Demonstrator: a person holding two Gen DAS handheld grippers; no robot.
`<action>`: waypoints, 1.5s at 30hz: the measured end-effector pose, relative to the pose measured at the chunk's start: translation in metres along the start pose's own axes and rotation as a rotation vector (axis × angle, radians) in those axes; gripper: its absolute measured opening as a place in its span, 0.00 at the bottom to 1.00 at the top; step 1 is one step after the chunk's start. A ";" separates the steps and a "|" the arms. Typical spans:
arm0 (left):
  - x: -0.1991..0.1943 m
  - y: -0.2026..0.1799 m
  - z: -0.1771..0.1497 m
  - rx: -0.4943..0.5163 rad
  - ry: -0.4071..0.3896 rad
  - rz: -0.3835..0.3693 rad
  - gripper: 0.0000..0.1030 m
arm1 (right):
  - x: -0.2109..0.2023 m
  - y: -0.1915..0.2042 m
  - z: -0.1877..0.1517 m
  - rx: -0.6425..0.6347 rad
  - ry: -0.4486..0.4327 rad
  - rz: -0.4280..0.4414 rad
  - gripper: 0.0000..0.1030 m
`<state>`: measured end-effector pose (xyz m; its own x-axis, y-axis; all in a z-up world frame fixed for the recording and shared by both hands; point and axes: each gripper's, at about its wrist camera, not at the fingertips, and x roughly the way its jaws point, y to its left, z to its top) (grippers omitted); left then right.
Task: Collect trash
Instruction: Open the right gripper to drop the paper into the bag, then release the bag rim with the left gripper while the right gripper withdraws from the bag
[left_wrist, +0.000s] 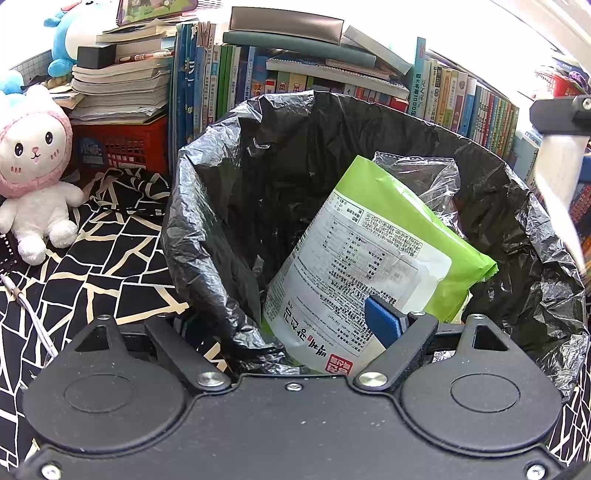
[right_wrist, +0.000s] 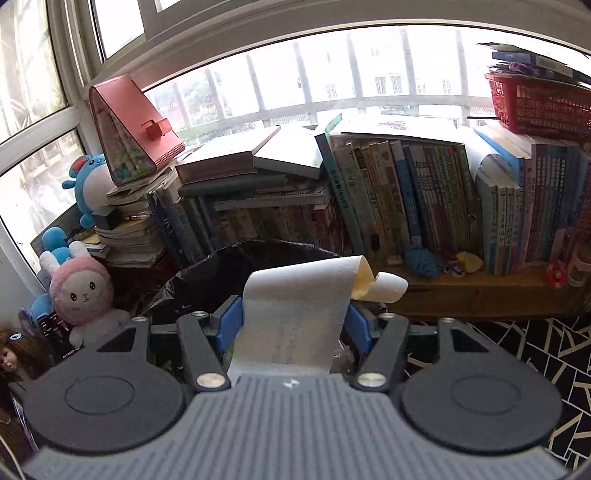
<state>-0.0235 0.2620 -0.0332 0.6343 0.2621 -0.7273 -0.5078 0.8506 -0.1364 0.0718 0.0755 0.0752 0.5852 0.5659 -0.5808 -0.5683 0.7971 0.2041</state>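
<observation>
A green packet (left_wrist: 373, 254) already lies in our bin (left_wrist: 207, 206); our right gripper (right_wrist: 293, 323) clamps paper (right_wrist: 295, 317) above it, left gripper (left_wrist: 295, 332) apart, empty.

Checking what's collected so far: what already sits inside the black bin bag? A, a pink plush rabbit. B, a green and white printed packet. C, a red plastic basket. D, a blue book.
B: the green and white packet leans inside the black bin bag, with clear plastic wrap behind it.
</observation>
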 end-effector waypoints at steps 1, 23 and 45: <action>0.000 0.000 0.000 0.000 -0.001 -0.001 0.83 | 0.001 0.001 -0.002 -0.003 0.005 0.000 0.64; -0.001 0.001 -0.002 -0.005 0.010 -0.003 0.83 | 0.003 0.000 -0.014 0.007 0.029 -0.003 0.88; -0.036 0.009 0.007 0.028 0.087 0.045 0.81 | -0.070 -0.033 -0.044 0.106 -0.084 -0.117 1.00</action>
<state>-0.0464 0.2641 -0.0036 0.5574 0.2606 -0.7883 -0.5173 0.8516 -0.0842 0.0238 0.0001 0.0745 0.6928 0.4797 -0.5385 -0.4318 0.8740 0.2231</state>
